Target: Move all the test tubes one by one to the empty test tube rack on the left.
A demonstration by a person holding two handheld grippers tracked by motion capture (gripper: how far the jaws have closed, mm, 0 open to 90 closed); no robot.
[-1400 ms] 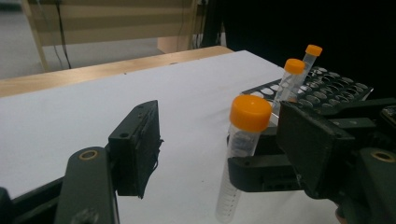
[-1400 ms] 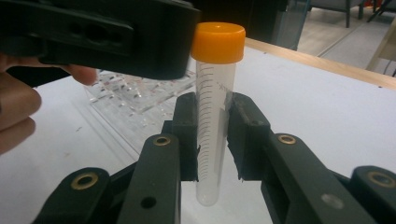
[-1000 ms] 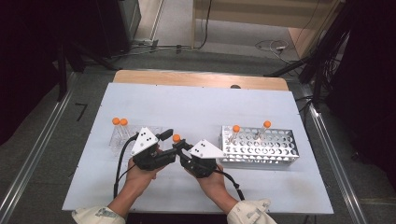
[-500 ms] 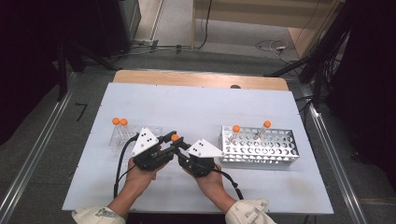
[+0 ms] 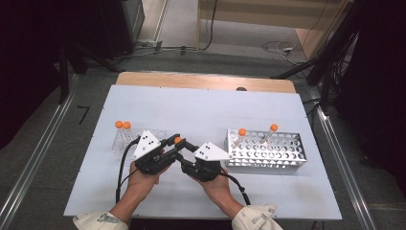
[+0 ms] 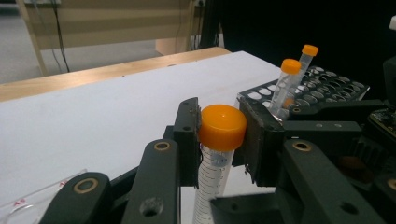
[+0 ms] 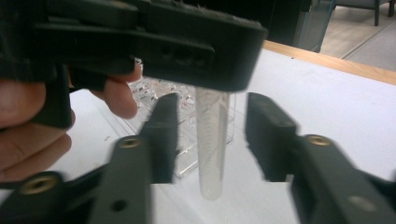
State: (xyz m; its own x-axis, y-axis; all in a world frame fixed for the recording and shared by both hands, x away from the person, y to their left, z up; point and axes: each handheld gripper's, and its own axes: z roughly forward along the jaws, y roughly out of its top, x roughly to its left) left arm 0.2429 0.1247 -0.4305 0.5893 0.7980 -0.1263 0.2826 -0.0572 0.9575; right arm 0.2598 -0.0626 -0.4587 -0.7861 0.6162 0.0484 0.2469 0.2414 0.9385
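While I pass it between hands, the parts stand as follows.
Tube [image 6: 215, 163]: upright above the counter [image 5: 201, 110], between my two hands, clear body hanging below its orange cap [image 6: 223, 127].
Left gripper [image 6: 219, 135]: closed on the cap, so I carry the tube's weight from the top.
Right gripper [image 7: 212, 140]: jaws have just been opening; they stand apart either side of the tube body, pads clear, so it appears released.
Rack [image 5: 265, 154]: to my right, two capped tubes [image 5: 242, 132] standing in it, many holes free; probable destination.
Clear tray [image 5: 125, 141]: to my left, two more orange-capped tubes there.
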